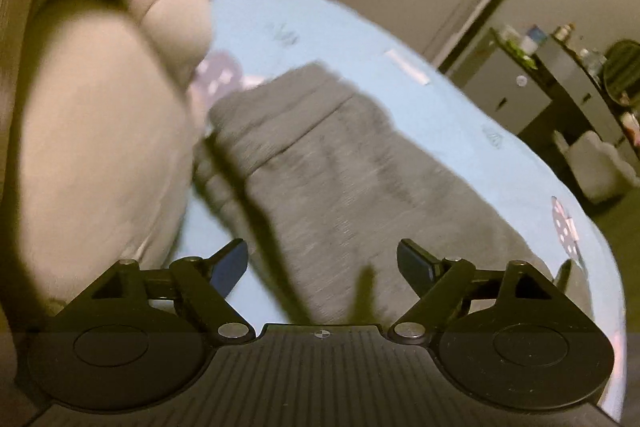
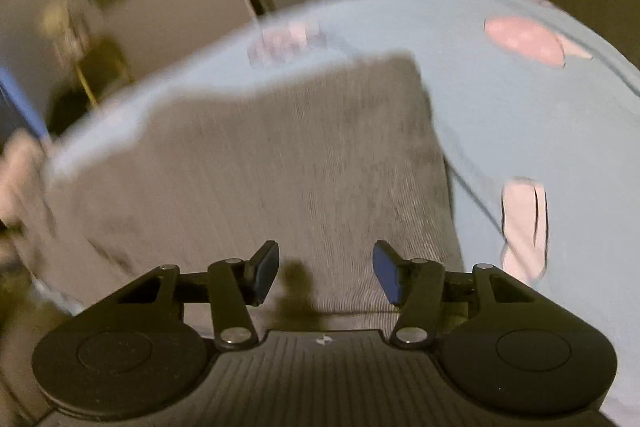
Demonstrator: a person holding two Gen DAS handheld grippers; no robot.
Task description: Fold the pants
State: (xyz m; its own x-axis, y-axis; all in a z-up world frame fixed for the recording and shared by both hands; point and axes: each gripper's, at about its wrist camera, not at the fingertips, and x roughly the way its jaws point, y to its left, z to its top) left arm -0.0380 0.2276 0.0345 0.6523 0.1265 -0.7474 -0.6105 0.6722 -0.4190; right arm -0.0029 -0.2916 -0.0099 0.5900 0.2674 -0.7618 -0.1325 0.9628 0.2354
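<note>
Left wrist view showed your left gripper [image 1: 322, 263] above the grey pants [image 1: 332, 163], with its jaws spread wide and nothing between them. The pants lay on the light blue sheet [image 1: 420, 39], and a big pale pillow [image 1: 104, 99] sat just beside the pants, on their left edge. In the right wrist view your right gripper [image 2: 325, 273] also hung over the pants [image 2: 280, 167], jaws wide apart and empty. The sheet [image 2: 500, 123] reached past the pants on the far and right sides. Both views were blurred.
</note>
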